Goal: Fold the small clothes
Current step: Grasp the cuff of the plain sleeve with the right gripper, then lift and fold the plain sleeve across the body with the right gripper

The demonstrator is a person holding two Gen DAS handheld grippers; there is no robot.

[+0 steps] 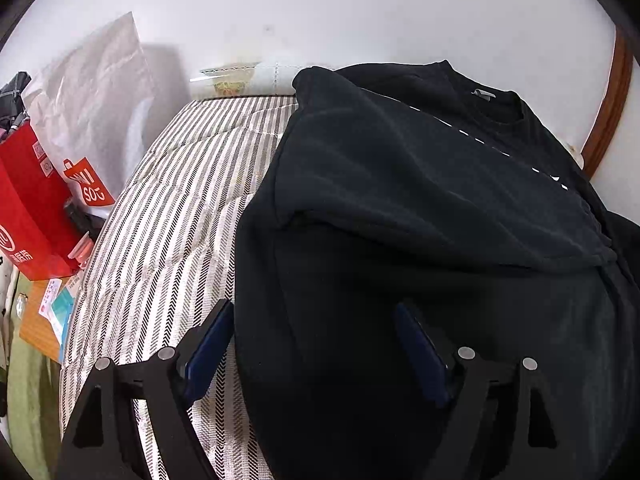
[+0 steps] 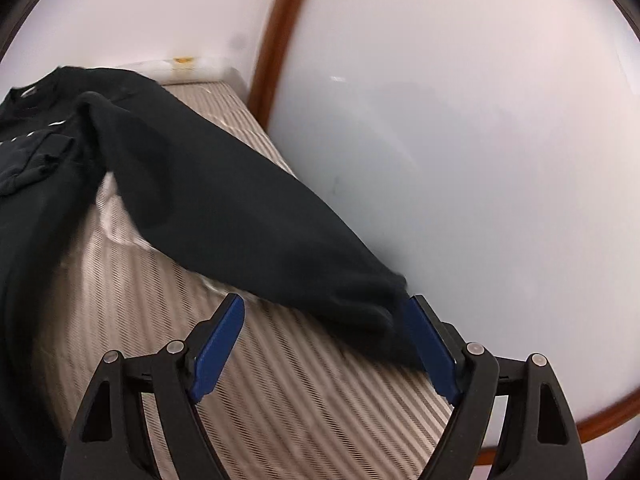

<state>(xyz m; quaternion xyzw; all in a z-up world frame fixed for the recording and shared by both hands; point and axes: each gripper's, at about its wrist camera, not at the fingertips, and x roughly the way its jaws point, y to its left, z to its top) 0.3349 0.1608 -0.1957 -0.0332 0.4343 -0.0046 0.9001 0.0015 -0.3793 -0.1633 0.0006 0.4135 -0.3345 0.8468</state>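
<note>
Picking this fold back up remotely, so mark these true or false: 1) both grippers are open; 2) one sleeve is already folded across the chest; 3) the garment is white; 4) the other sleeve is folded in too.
1) True: left gripper and right gripper stand open.
2) True: one sleeve lies across the black sweatshirt.
3) False: it is black.
4) False: the other sleeve stretches out over the striped mattress.
</note>
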